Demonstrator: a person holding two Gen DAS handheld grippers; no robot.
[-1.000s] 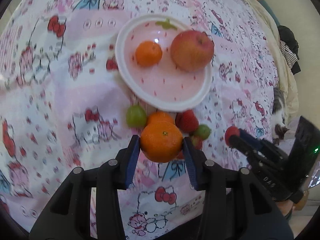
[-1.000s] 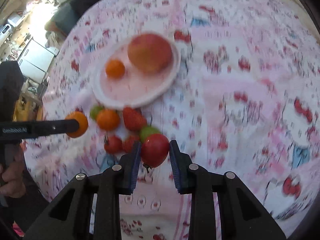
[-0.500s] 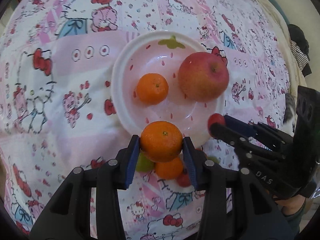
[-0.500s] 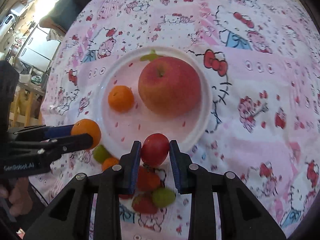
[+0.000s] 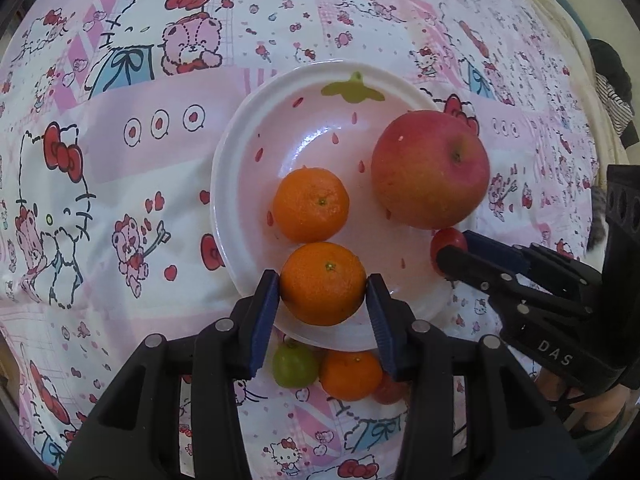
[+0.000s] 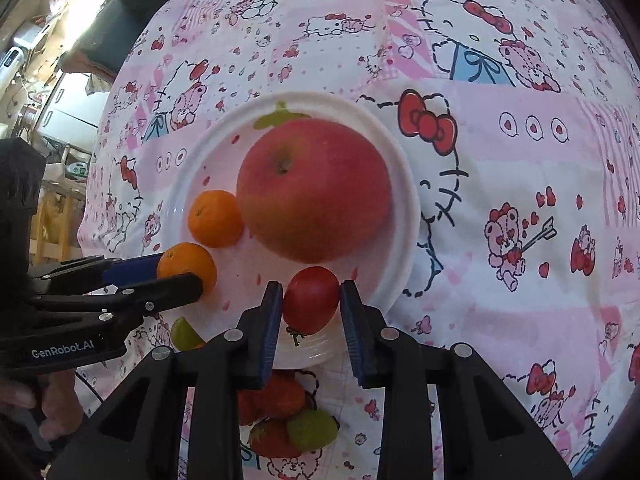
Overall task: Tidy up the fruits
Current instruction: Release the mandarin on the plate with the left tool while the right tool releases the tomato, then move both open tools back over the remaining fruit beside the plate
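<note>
A pink-and-white plate (image 5: 240, 184) (image 6: 404, 184) holds a big red apple (image 5: 430, 168) (image 6: 314, 190) and a small orange (image 5: 310, 204) (image 6: 214, 218). My left gripper (image 5: 323, 286) is shut on a second orange (image 5: 323, 283) (image 6: 186, 264), held over the plate's near rim. My right gripper (image 6: 310, 300) is shut on a red tomato (image 6: 311, 298) (image 5: 448, 242), over the plate's near edge beside the apple. Loose fruit lies below the plate: a green fruit (image 5: 295, 365), an orange (image 5: 350, 374), strawberries (image 6: 276, 398).
A pink cartoon-print cloth (image 5: 120, 160) covers the whole surface. Dark clothing (image 5: 612, 92) lies at the far right edge. Furniture and clutter (image 6: 36, 92) stand beyond the cloth's left edge in the right wrist view.
Both grippers have moved forward from the loose fruit pile to over the plate, each still holding its fruit. The plate and apple look nearer and larger.
</note>
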